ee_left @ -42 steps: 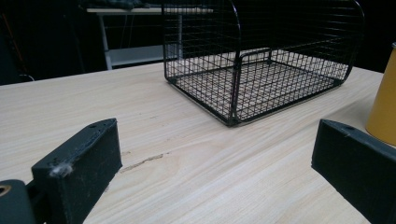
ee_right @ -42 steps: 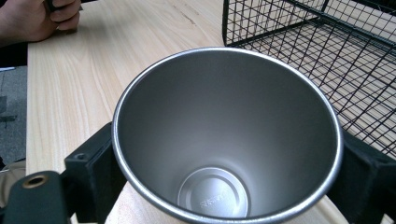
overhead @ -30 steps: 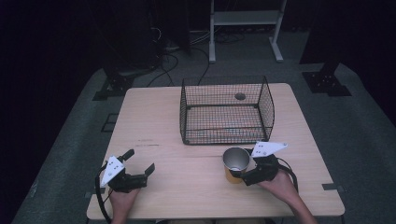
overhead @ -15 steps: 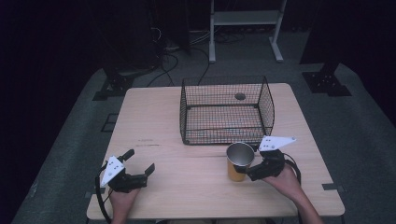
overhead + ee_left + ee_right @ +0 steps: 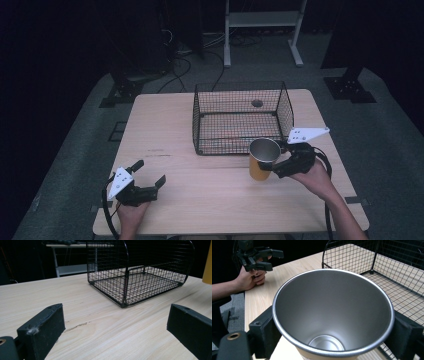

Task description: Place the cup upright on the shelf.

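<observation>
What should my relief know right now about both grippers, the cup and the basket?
Right gripper: jaws shut on the yellow cup with steel lining, held upright at the near right corner of the black wire basket, outside it.
Left gripper: jaws open, holding nothing, low over the light wooden table at its near left.
Done: cup grasped.
Left, probably: carry the cup over the basket rim, set it inside, release. Basket looks empty.

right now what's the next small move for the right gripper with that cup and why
Probably carry the cup a little farther forward and up over the wire basket's near rim. The right gripper is clamped on the cup's sides, the cup sits just short of that rim, and the basket looks empty.
</observation>
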The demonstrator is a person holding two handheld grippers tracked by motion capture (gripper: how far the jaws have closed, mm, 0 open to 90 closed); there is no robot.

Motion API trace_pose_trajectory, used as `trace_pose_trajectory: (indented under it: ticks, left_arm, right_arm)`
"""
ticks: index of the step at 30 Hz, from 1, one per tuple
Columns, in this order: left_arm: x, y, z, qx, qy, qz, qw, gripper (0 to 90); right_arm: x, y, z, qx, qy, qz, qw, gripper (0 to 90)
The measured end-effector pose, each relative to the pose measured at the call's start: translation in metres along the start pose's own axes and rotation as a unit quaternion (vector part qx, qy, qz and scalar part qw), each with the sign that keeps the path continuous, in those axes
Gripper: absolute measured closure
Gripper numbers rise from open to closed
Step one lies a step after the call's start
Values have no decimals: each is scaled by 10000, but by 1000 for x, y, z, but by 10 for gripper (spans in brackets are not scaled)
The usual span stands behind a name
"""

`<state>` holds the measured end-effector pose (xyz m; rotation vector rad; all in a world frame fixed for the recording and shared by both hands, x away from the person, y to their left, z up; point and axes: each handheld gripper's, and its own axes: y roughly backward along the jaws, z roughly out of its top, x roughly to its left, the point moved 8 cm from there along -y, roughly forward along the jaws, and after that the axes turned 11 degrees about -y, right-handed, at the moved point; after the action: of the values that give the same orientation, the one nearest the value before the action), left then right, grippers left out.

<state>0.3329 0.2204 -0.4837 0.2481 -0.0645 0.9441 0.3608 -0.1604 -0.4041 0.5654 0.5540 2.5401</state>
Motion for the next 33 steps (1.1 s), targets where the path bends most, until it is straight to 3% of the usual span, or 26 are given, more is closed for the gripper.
trace_pose_trajectory:
  ticks: [17,27,33]
  left_arm:
    - [-1,0,0,1,-1,-27,10000,8]
    - [-1,0,0,-1,7,-46,10000,8]
    - [-1,0,0,4,0,-51,10000,8]
  right_arm:
    - [-3,3,41,-1,158,159,9997,127]
    - [-13,4,59,-44,49,223,9997,127]
    - [-16,1,74,0,112,189,9998,127]
